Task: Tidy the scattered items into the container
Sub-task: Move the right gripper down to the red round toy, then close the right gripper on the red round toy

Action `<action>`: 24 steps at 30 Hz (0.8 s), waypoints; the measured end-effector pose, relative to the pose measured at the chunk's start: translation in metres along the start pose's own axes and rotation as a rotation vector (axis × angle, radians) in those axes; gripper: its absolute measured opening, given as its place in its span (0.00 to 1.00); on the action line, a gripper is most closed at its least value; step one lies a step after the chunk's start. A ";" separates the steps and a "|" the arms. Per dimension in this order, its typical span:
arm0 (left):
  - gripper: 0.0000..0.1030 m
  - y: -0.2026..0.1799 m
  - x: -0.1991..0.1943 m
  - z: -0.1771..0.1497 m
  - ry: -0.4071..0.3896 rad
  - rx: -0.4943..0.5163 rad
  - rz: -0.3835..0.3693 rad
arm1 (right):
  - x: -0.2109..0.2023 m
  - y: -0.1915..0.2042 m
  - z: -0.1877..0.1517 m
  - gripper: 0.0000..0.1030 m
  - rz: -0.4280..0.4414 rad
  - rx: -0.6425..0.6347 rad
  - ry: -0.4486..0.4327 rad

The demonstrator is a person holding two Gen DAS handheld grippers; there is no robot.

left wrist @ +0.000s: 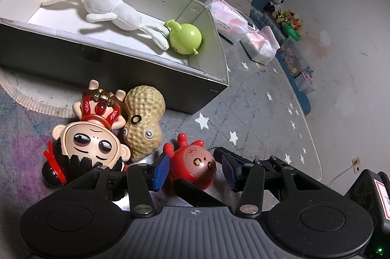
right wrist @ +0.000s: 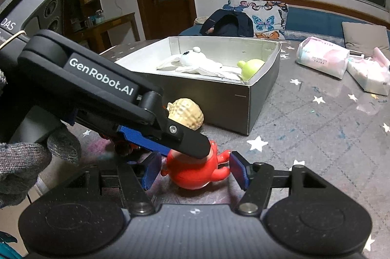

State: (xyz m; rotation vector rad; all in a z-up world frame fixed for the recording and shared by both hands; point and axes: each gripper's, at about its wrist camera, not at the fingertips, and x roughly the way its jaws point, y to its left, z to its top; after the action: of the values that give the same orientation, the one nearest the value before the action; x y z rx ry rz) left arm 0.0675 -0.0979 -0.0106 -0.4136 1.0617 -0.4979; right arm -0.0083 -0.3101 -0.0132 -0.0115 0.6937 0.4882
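Note:
A small red round toy (left wrist: 193, 167) lies on the grey star rug between the open jaws of my left gripper (left wrist: 193, 167). It also sits between the open jaws of my right gripper (right wrist: 195, 171), where the red toy (right wrist: 197, 173) is partly covered by the left gripper's finger (right wrist: 187, 139). A peanut toy (left wrist: 143, 120) and a big-headed doll (left wrist: 90, 137) lie just left of it. The grey box (left wrist: 136, 78) behind holds a white plush rabbit (left wrist: 109, 7) and a green ball toy (left wrist: 185, 38).
Pink tissue packs (right wrist: 321, 56) lie on the rug right of the box. Toy bins and small plush toys (left wrist: 290, 22) line the wall. A butterfly pillow (right wrist: 263, 17) and dark bag (right wrist: 229, 24) sit behind the box.

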 end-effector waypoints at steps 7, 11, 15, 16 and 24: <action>0.49 -0.005 0.004 -0.002 0.003 0.012 0.015 | 0.004 0.000 0.000 0.61 -0.007 -0.003 0.010; 0.49 -0.006 0.007 -0.003 0.013 0.017 0.019 | 0.005 -0.001 -0.001 0.61 -0.004 0.001 0.015; 0.46 -0.007 0.008 -0.003 0.015 0.016 0.022 | 0.005 -0.002 -0.002 0.60 -0.003 0.006 0.018; 0.46 -0.007 0.008 -0.003 0.014 0.017 0.022 | 0.005 -0.002 -0.003 0.59 -0.003 0.007 0.018; 0.46 -0.008 0.008 -0.003 0.008 0.024 0.023 | 0.003 0.001 -0.002 0.51 0.002 -0.005 0.013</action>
State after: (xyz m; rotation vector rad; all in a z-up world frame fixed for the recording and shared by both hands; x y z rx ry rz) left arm 0.0663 -0.1090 -0.0135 -0.3778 1.0659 -0.4919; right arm -0.0084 -0.3081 -0.0163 -0.0187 0.7052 0.4922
